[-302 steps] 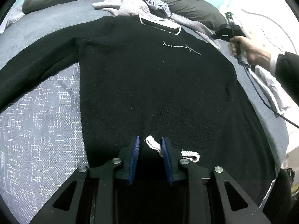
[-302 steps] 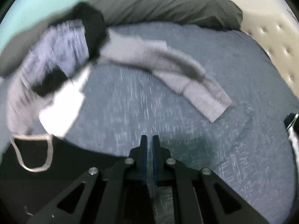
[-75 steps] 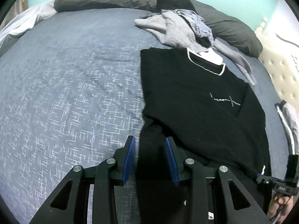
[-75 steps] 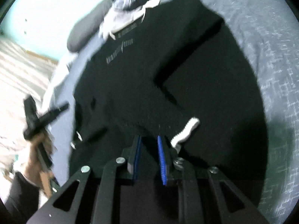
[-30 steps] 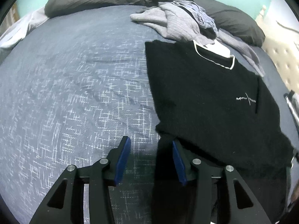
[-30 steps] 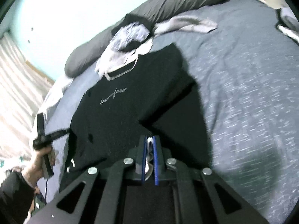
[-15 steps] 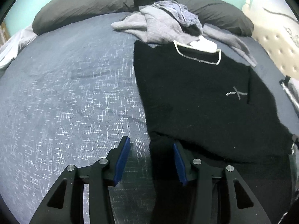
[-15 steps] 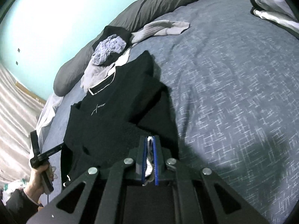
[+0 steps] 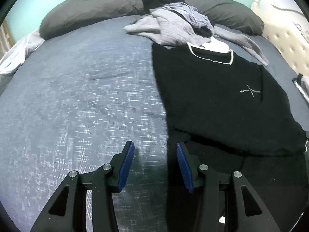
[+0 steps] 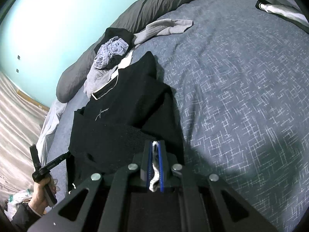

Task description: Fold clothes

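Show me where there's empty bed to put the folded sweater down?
Big bare patch: the blue bedspread left of the black sweater, below the grey pillow. More bare bedspread lies on the sweater's other side, seen from the right wrist. Crowded: the pile of clothes at the sweater's collar.

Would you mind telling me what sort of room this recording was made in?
Most likely a bedroom: a bed with a blue-grey bedspread, long dark pillows at its far edge, and a tufted headboard, with clothes piled for folding.
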{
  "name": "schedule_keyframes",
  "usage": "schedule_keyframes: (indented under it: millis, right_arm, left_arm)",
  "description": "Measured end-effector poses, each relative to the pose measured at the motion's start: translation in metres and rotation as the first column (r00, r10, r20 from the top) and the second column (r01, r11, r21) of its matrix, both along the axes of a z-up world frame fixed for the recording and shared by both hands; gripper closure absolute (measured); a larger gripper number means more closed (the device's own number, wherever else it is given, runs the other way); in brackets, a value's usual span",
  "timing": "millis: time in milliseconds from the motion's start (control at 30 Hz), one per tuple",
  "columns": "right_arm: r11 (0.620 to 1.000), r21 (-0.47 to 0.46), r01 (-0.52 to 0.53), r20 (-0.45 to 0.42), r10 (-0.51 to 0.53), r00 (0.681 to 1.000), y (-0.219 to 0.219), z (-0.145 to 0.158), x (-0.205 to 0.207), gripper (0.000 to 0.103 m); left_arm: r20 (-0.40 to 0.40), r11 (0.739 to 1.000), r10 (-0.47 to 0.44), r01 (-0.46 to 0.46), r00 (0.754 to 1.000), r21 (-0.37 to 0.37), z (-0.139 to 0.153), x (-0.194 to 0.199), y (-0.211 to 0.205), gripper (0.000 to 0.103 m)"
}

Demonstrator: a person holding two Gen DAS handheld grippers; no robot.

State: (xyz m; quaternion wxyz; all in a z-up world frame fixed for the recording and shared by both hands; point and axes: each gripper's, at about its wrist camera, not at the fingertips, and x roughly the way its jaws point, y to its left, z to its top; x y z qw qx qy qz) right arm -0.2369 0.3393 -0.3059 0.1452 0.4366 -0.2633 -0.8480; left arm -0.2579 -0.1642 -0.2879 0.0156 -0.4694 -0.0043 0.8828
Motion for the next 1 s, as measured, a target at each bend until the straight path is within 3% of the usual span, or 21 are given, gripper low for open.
schedule_keyframes:
  millis: [233, 433, 567, 733, 933, 1000]
  right_arm:
    - [1.000, -0.008, 0.000, 0.008, 0.000, 1.000, 0.001, -0.003, -0.002, 0.097]
    - [1.000, -0.011, -0.001, 0.007, 0.001, 1.000, 0.001, -0.002, -0.002, 0.097]
    - [1.000, -0.011, -0.002, 0.008, 0.002, 1.000, 0.001, -0.002, -0.002, 0.097]
    - [1.000, -0.015, -0.001, 0.016, 0.001, 1.000, 0.001, -0.005, -0.003, 0.097]
    - [1.000, -0.014, -0.009, 0.017, 0.009, 1.000, -0.002, -0.005, -0.004, 0.097]
    - [1.000, -0.015, -0.010, 0.018, 0.010, 1.000, -0.002, -0.005, -0.004, 0.097]
  left_arm:
    - [-0.057, 1.000, -0.006, 0.007, 0.998, 0.003, 0.024, -0.009, 0.000, 0.054]
    - [0.012, 0.998, -0.031, 0.032, 0.999, -0.046, 0.003, -0.013, -0.001, 0.054]
    - [0.021, 0.996, -0.075, 0.076, 0.997, -0.042, -0.008, -0.015, 0.008, 0.054]
    - [0.037, 0.984, -0.143, 0.146, 0.989, -0.100, -0.014, -0.019, 0.026, 0.054]
    - [0.023, 0.979, -0.154, 0.156, 0.988, -0.134, -0.018, -0.029, 0.031, 0.054]
    - [0.017, 0.981, -0.151, 0.152, 0.988, -0.125, -0.018, -0.031, 0.032, 0.064]
